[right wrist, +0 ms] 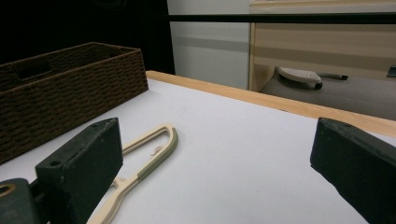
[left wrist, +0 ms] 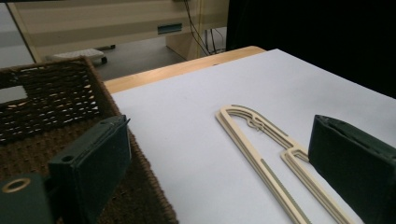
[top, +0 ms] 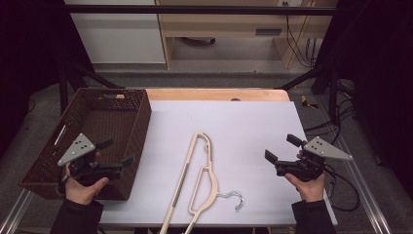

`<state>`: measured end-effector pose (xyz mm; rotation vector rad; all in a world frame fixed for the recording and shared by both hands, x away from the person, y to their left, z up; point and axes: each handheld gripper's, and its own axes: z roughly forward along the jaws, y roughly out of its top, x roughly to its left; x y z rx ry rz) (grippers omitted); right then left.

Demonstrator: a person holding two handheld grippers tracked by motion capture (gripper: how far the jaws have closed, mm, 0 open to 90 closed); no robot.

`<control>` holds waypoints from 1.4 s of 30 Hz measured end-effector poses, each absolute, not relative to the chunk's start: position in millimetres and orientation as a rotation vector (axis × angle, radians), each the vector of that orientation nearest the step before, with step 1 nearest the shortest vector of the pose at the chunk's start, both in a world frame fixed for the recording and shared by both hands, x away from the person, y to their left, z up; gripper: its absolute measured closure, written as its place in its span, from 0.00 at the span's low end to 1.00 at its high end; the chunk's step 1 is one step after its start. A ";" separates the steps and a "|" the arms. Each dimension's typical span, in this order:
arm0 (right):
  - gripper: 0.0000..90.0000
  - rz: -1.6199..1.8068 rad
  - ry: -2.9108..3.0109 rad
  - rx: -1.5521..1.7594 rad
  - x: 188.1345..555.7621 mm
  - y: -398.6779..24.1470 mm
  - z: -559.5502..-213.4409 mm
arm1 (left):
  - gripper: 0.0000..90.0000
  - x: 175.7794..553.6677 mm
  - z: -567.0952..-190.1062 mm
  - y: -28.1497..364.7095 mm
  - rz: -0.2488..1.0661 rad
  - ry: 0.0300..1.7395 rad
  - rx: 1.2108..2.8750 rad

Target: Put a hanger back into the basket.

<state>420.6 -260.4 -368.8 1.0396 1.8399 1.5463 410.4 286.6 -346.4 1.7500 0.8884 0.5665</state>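
At the near edge of the desk, the left gripper is held in a hand above the near right corner of a brown wicker basket. Its jaws stand wide apart and hold nothing; in the left gripper view one jaw hangs over the basket's weave and the other over the white desk surface. On the opposite side, the right gripper is held in the other hand over the desk's right part, its jaws likewise spread wide and empty, touching nothing.

Between the two grippers, well apart from each, a cream clothes hanger lies flat on the white surface, its metal hook toward the near edge and its long loop reaching away toward the middle of the desk. It lies just right of the basket.

Farther off, the basket runs along the left side of the desk. Beyond the desk's far wooden edge stands pale wooden furniture on a grey floor.
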 end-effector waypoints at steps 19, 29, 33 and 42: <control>0.03 1.525 1.886 1.029 422.0 -252.8 -371.3 | 0.08 403.8 -364.4 215.9 0.450 0.771 1.944; 0.03 1.526 1.894 1.024 422.5 -250.9 -372.1 | 0.10 396.6 -379.9 176.1 0.378 0.699 2.069; 0.03 1.526 1.896 1.018 422.8 -250.4 -372.4 | 0.11 393.3 -387.1 159.1 0.352 0.664 2.126; 0.03 1.526 1.899 1.020 422.9 -249.8 -372.5 | 0.16 389.0 -402.2 129.8 0.309 0.602 2.224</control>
